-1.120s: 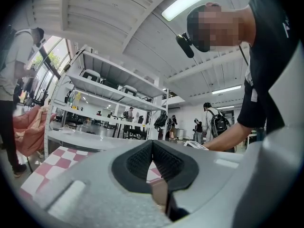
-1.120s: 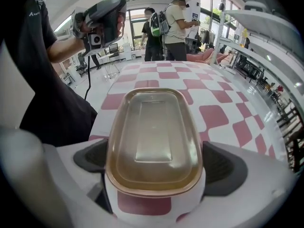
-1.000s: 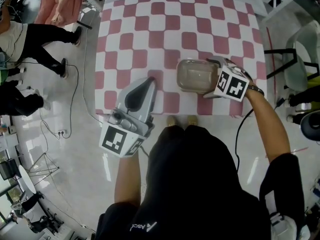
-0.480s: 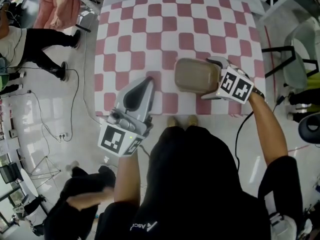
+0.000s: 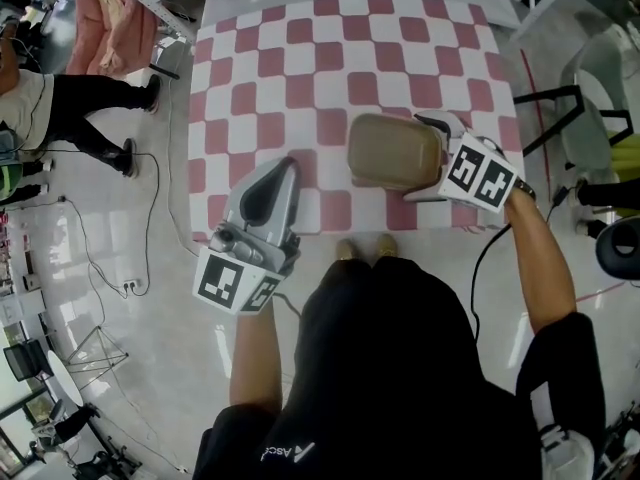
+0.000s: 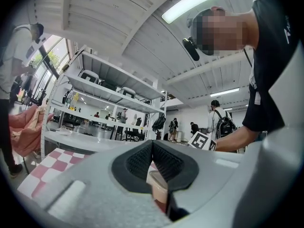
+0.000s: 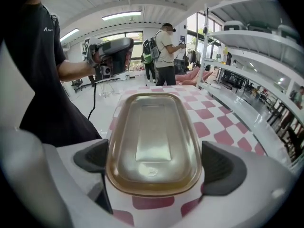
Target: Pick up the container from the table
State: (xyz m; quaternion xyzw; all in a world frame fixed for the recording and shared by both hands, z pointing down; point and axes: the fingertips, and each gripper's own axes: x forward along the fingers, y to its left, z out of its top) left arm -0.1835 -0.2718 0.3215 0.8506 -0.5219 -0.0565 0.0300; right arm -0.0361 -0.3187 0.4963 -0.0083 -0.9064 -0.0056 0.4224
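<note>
The container (image 5: 393,151) is a shallow tan translucent tub with rounded corners, over the near right part of the pink-and-white checkered table (image 5: 340,58). My right gripper (image 5: 425,158) grips its right end. In the right gripper view the container (image 7: 154,141) fills the space between the two dark pads (image 7: 91,156), whose inner edges meet its rim, and it sits raised above the cloth. My left gripper (image 5: 285,168) hovers over the table's near left edge, apart from the container. Its pads (image 6: 137,160) meet at the tips with nothing between them.
The table's near edge runs just in front of the person's shoes (image 5: 362,248). People (image 5: 70,78) stand on the floor to the left, with cables (image 5: 150,218) trailing beside the table. A chair (image 5: 590,88) stands to the right. Shelving (image 7: 256,46) lines one side.
The container has left the cloth in my right gripper and tipped, shifting slightly left and away from me. The left gripper has barely moved.
</note>
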